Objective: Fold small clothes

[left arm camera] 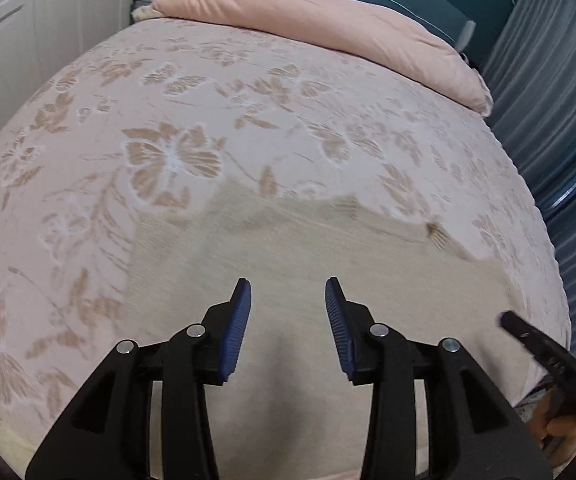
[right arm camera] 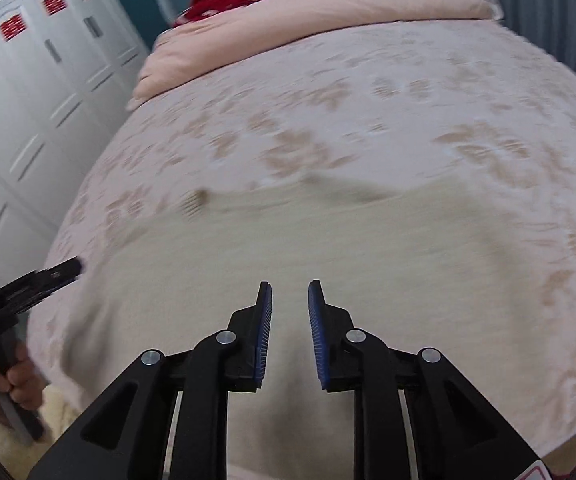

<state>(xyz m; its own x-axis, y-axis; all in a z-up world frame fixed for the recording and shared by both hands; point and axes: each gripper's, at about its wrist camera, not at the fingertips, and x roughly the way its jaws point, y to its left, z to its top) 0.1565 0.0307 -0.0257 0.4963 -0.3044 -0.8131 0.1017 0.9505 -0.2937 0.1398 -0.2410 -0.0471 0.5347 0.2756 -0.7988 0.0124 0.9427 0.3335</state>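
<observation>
Beige garment (left arm camera: 288, 248) flat under parted tongs (left arm camera: 288, 292)

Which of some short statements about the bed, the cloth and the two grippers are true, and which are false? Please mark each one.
1. Both grippers are open and hold nothing. True: the left gripper and the right gripper have a gap between their fingers.
2. The beige garment lies spread on the bed. True.
3. The bedspread is plain blue. False: it is pink with a butterfly and flower pattern.
4. A pink pillow lies at the far end of the bed. True.
5. The garment is on the pillow. False: it lies near the grippers.
</observation>
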